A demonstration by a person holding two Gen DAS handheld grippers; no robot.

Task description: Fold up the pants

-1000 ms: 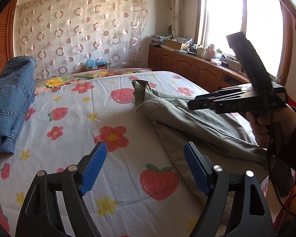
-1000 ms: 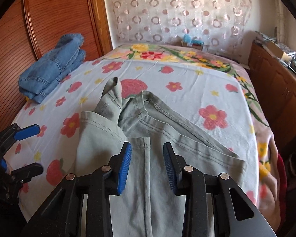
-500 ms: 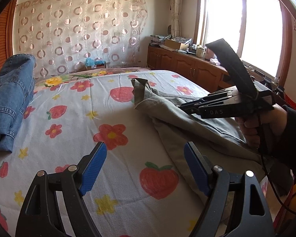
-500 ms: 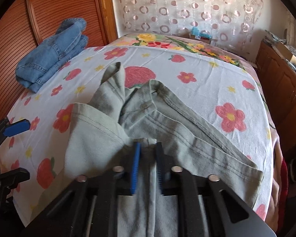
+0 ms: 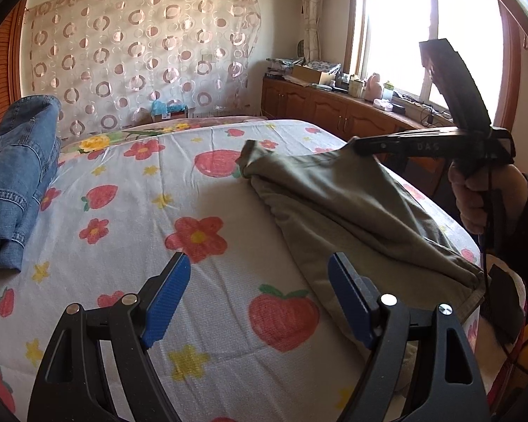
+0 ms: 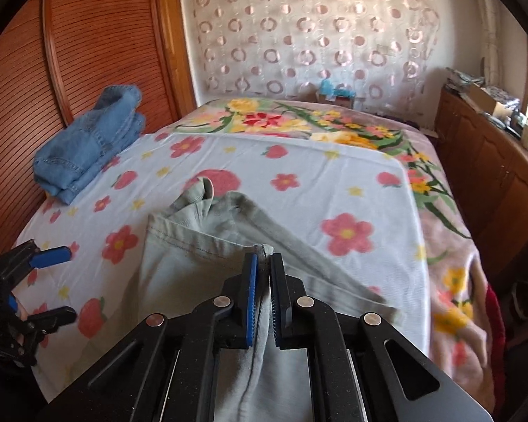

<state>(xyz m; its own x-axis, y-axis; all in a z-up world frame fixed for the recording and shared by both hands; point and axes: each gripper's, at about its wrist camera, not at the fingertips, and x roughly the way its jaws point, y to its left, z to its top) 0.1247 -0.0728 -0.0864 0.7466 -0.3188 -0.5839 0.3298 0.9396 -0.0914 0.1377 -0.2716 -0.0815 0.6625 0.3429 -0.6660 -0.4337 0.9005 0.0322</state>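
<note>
Right wrist view: right gripper (image 6: 263, 263) fingers pinch the green pants (image 6: 193, 249); left gripper (image 5: 258, 283) fingers spread.

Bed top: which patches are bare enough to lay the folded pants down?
Bare sheet lies between the denim pile and the grey-green pants, and beyond them toward the floral blanket. The near right side is crowded by pants.

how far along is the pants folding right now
Early. Done: a blue denim pile sits folded at the bed's far side. In hand: the right gripper is shut on the green pants, lifting one edge. Left: the left gripper is open, empty; the pants remain rumpled, unfolded.
</note>
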